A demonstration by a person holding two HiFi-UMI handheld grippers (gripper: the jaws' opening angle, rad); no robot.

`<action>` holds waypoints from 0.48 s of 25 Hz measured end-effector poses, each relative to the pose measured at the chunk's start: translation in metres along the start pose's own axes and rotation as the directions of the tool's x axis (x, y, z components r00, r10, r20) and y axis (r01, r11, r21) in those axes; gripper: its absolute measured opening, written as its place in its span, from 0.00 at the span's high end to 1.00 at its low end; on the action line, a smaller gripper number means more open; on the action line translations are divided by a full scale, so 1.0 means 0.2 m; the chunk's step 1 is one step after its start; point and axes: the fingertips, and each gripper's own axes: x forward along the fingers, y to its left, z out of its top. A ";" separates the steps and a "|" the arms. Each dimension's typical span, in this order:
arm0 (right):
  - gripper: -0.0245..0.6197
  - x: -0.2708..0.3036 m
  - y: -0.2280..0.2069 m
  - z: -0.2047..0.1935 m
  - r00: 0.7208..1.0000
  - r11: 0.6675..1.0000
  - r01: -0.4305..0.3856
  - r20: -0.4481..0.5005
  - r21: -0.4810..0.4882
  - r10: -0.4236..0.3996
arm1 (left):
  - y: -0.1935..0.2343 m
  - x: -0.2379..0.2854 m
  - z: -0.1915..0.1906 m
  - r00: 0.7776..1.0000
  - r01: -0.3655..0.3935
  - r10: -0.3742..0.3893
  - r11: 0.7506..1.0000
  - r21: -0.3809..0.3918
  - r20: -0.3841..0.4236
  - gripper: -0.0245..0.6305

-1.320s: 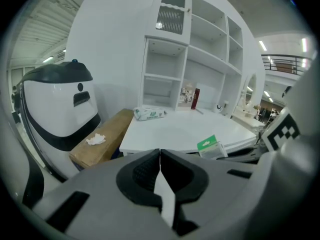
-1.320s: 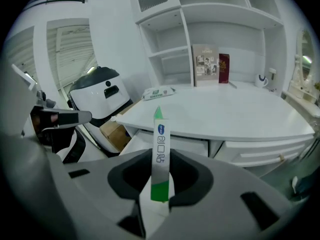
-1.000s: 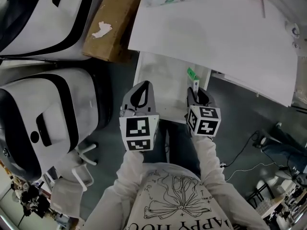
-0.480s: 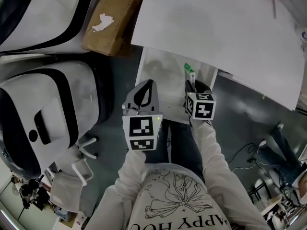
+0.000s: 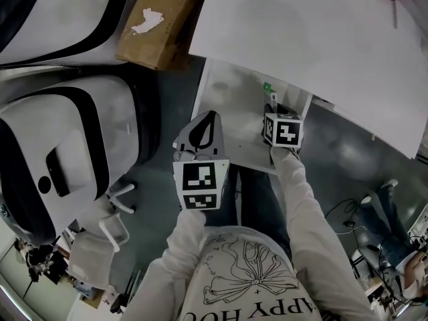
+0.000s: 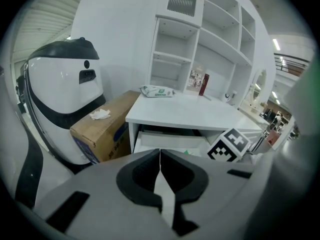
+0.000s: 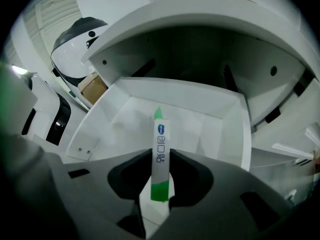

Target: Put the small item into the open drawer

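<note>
Between the jaws of the right gripper (image 7: 160, 160) sat the small item (image 7: 159, 145), pinched low on its body by jaws closed partway onto it, and it hung over the open drawer (image 7: 120, 115) without yet lying on the drawer's floor. My worry was the hold itself. The sachet looked thin and slick, so I judged it could pivot or slide out between the pads. Released from too high, so light a strip might drift onto the drawer's front edge or past it. The desk top (image 5: 314, 39) overhung the drawer closely, so a careless tilt could have knocked the gripper against its edge.

The item was a slim, flat packet, glossy white with green at both ends and a pointed green tip. The drawer was a shallow rectangle of smooth white board, its floor bare. The left gripper (image 6: 160, 156), its matt black jaws shut on nothing, waited near the drawer's front, and a brown cardboard box (image 5: 160, 25) stood beside the desk.
</note>
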 end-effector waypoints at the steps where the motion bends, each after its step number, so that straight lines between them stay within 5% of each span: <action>1: 0.82 0.00 0.00 0.00 1.000 1.000 0.007 -0.007 -0.005 -0.007 | 0.01 0.00 0.00 1.000 -0.001 0.001 1.000 -0.002 -0.001 0.95; 8: 0.81 0.04 0.01 0.00 0.999 1.000 0.019 -0.028 -0.025 -0.020 | 0.04 0.01 -0.01 1.000 -0.003 0.003 1.000 -0.018 -0.004 0.95; 12: 0.72 0.03 0.04 0.01 1.000 0.999 -0.012 -0.013 -0.031 0.011 | 0.06 0.00 0.01 1.000 -0.008 0.008 1.000 -0.017 0.003 0.95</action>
